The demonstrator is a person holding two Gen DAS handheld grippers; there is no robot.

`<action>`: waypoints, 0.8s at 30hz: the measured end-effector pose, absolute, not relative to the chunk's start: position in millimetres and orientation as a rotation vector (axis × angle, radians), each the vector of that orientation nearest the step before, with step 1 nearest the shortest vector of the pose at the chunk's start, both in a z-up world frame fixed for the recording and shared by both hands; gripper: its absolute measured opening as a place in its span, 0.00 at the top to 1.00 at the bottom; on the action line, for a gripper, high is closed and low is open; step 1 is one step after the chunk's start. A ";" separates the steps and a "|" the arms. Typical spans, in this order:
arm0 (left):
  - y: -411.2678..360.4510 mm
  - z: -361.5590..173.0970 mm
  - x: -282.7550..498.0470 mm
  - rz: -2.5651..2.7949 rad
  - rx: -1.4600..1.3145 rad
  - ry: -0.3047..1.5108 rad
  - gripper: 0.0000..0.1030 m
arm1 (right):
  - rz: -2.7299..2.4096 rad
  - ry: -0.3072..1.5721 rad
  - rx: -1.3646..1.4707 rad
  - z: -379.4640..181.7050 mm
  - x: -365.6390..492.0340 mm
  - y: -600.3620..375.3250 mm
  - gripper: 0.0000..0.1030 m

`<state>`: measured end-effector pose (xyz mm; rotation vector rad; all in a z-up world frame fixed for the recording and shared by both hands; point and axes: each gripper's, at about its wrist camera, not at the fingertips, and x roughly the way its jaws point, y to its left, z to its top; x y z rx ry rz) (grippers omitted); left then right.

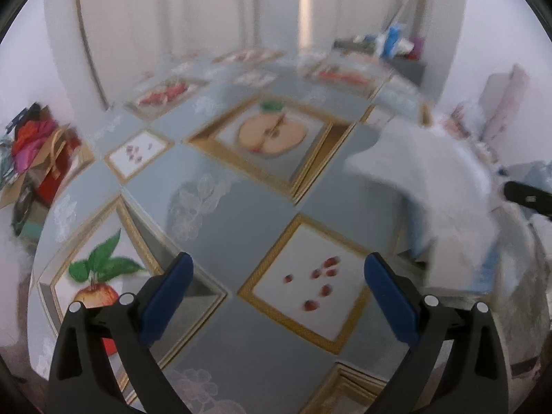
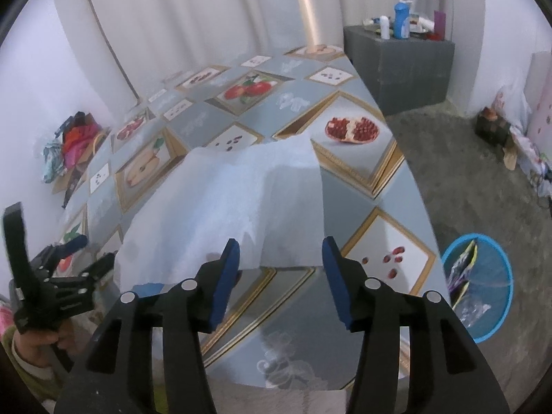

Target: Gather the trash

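Observation:
A large crumpled white paper sheet [image 2: 234, 200] lies on the table with the fruit-print cloth [image 2: 348, 186]. It also shows blurred at the right of the left wrist view [image 1: 431, 179]. My right gripper [image 2: 280, 258] is open, its blue pads just short of the sheet's near edge. My left gripper [image 1: 277, 276] is open and empty above the cloth, left of the sheet; it shows at the lower left of the right wrist view [image 2: 89, 255]. A blue trash basket [image 2: 483, 283] with wrappers in it stands on the floor to the right of the table.
A grey cabinet [image 2: 400, 72] with bottles stands beyond the table's far end. A pile of coloured clothes and bags [image 2: 72, 141] lies at the left wall. Boxes and clutter [image 2: 496, 127] sit on the carpet at the right. White curtains hang behind.

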<state>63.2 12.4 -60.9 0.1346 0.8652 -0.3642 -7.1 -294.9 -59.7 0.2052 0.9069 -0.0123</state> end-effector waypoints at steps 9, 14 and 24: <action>-5.5 -37.0 50.3 -0.520 0.105 0.763 0.18 | -0.030 0.915 0.130 -67.4 20.2 -287.1 0.54; -22.6 -35.4 47.5 -0.570 0.132 0.752 0.29 | -0.048 0.963 0.064 -82.1 32.7 -280.5 0.68; -36.1 -34.4 41.5 -0.603 0.165 0.735 0.36 | -0.082 0.933 0.054 -76.4 27.8 -281.8 1.00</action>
